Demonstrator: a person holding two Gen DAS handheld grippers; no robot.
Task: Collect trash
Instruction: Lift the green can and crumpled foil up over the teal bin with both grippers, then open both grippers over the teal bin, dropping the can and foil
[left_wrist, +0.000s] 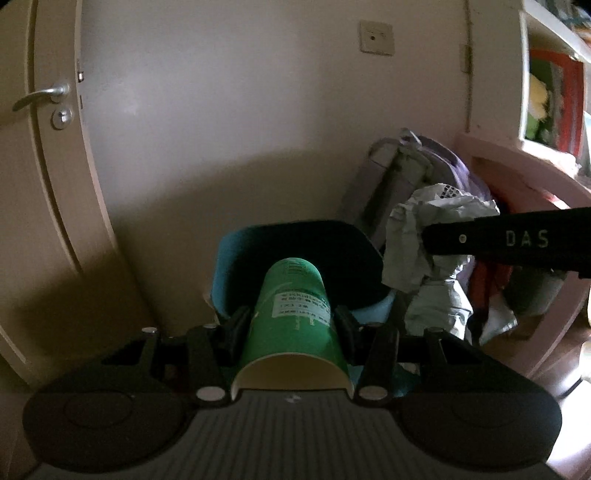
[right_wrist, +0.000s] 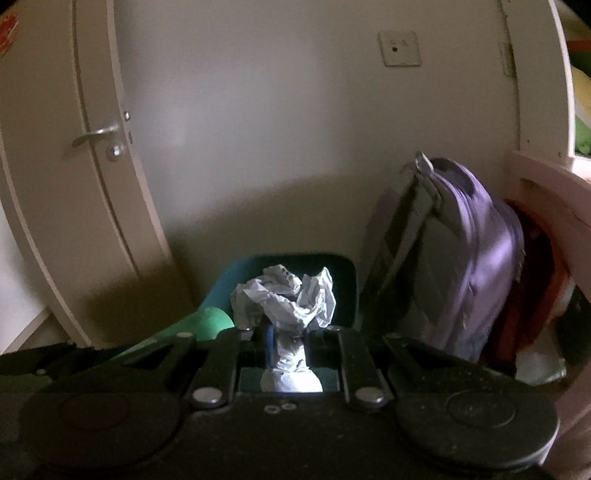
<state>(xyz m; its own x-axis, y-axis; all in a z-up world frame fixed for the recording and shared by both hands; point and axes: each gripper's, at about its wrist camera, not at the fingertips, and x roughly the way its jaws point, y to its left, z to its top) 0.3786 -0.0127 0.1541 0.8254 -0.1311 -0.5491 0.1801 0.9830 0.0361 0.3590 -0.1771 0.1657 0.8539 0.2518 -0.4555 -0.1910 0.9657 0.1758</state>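
My left gripper (left_wrist: 291, 325) is shut on a green paper cup (left_wrist: 293, 314) that lies along the fingers, base pointing forward, open mouth toward the camera. Just beyond its base stands a blue bin (left_wrist: 229, 258) with a dark inside, against the wall. My right gripper (right_wrist: 288, 343) is shut on a crumpled white paper wad (right_wrist: 288, 299), held up in front of the same blue bin (right_wrist: 221, 284). The right gripper's finger (left_wrist: 509, 240) and the wad (left_wrist: 417, 236) show at the right of the left wrist view. The green cup (right_wrist: 207, 321) appears at lower left of the right wrist view.
A white door (left_wrist: 40, 166) with a metal handle (left_wrist: 44, 94) stands left of the bin. A purple and grey backpack (right_wrist: 465, 258) leans on the wall to the bin's right. Pink shelving (left_wrist: 517, 162) with clothes and books fills the far right.
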